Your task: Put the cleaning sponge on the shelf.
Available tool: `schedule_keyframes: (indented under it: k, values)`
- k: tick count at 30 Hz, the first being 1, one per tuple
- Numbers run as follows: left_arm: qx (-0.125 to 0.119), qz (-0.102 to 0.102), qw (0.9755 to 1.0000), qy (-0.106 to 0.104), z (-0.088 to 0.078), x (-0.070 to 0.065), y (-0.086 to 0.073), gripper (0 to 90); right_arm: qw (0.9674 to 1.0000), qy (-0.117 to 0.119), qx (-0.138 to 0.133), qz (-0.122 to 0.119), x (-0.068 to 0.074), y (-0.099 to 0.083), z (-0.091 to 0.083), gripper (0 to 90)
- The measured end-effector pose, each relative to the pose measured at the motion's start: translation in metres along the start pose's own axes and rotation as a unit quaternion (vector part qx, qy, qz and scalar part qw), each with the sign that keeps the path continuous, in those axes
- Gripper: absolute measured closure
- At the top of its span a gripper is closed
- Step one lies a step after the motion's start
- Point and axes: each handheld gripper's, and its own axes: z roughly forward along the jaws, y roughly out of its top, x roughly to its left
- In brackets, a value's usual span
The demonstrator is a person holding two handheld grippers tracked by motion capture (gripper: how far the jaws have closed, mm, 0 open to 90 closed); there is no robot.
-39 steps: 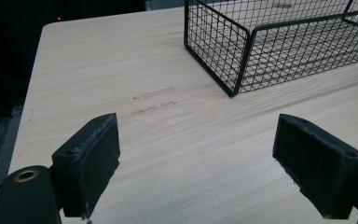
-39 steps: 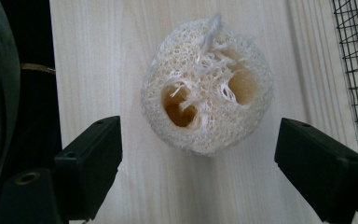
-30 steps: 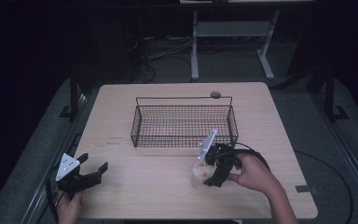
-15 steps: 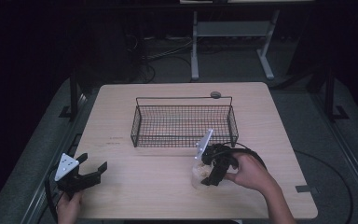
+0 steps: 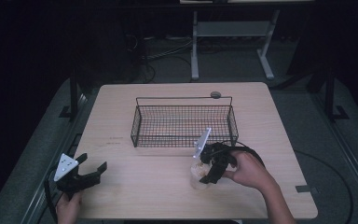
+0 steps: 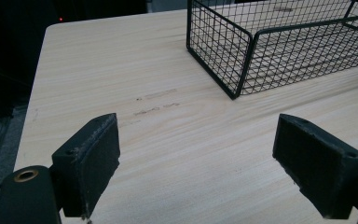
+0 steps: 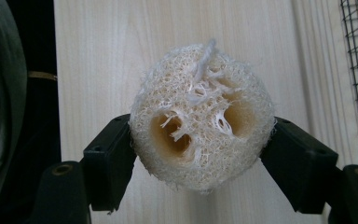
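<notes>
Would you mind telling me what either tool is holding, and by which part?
The right tool grips a loofah sponge by its sides; the left tool is empty.

Lab: lone table (image 5: 121,107), floor cables (image 5: 168,51), dark room

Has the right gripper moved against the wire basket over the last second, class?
Yes, slightly. The right gripper, shut on the loofah, has edged towards the wire basket's near rim in the high view.
</notes>
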Motion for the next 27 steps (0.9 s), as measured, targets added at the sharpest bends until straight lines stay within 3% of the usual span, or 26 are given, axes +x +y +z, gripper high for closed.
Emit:
schedule_keyframes:
  k: [27]
  values:
    - [-0.002,-0.003,1.0000,0.001,0.000,0.001,0.000,13.9,0.9997,0.004,-0.009,-0.023,-0.008,0.019,-0.028,27.8]
